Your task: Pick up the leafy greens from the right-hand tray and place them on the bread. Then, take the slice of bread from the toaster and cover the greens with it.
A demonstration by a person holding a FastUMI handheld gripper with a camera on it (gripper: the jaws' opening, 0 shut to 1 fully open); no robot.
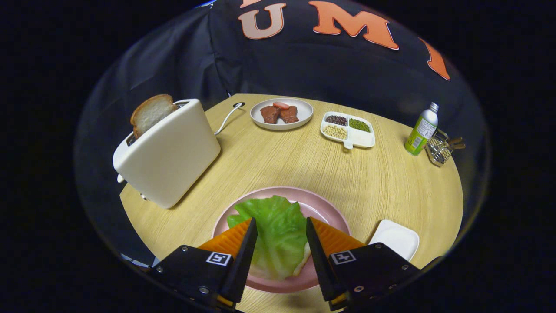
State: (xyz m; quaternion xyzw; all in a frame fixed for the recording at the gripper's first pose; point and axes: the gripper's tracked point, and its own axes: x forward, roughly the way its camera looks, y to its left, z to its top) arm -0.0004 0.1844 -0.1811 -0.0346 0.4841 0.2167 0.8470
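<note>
The gripper (pixel 281 224) stood wide open, its two fingers either side of one lettuce leaf (pixel 278 234) lying on a pink plate (pixel 323 208). One empty white tray (pixel 395 239) sat just right. Beyond, one toaster (pixel 169 152) held one bread slice (pixel 150 113). Farthest were one meat plate (pixel 281 114), one divided dish (pixel 348 129), one bottle (pixel 421 130) and one wire basket (pixel 441 148).

On the pink plate (pixel 323 208), the leafy greens (pixel 278 230) cover whatever lies beneath them, so no bread can be made out there. The hand-held gripper (pixel 281 228) has its fingers spread either side of the leaf, and whether they touch it cannot be told. Left of the plate, the toaster (pixel 169 152) hides the lower half of the bread slice (pixel 150 114). The bottle (pixel 421 130) label is too small to read.
</note>
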